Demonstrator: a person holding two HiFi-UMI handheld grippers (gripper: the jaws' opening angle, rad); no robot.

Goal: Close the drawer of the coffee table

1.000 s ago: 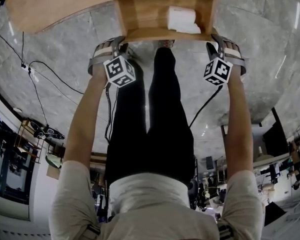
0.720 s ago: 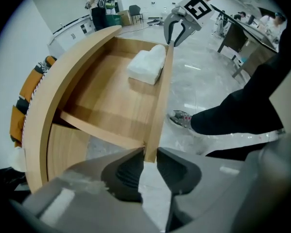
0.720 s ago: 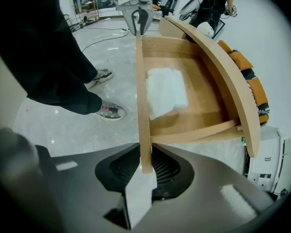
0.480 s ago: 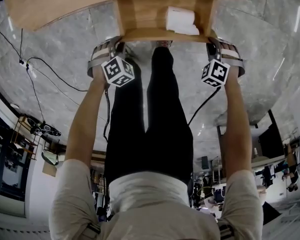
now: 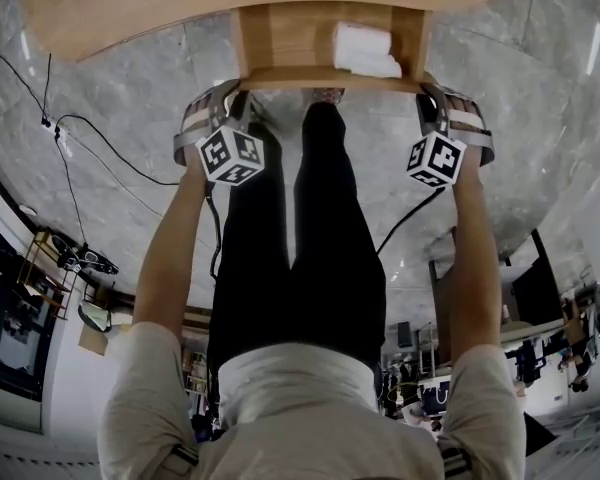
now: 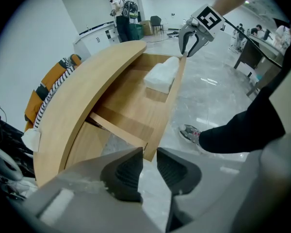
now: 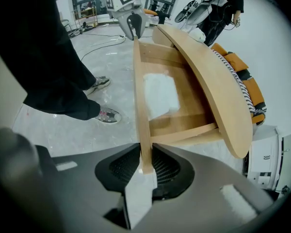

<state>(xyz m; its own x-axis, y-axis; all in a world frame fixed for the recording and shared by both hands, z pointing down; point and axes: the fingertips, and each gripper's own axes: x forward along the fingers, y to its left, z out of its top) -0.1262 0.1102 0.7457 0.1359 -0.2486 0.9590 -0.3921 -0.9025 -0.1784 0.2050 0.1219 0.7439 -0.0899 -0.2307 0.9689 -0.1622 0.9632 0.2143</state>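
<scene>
The coffee table's drawer (image 5: 330,78) stands pulled out from under the curved wooden top (image 5: 180,8), with a folded white cloth (image 5: 365,50) inside. My right gripper (image 7: 145,166) has just been closing and is shut on the drawer's front board (image 7: 141,106) at its right corner, the pads pressing both faces. My left gripper (image 6: 150,161) sits at the left corner of the front board (image 6: 167,110). Its jaws have just narrowed, then eased slightly. That corner only reaches the fingertips, with a gap between the pads. In the head view, the left gripper (image 5: 230,96) and the right gripper (image 5: 432,93) flank the drawer.
The person's dark-trousered legs (image 5: 320,218) and shoes (image 7: 106,115) stand on the grey marble floor right in front of the drawer. A black cable (image 5: 100,138) runs over the floor at the left. An orange striped seat (image 6: 48,93) lies behind the table.
Both grippers stay at the drawer's front corners. The left marker cube has rolled a little. The drawer is out about as far as before.
</scene>
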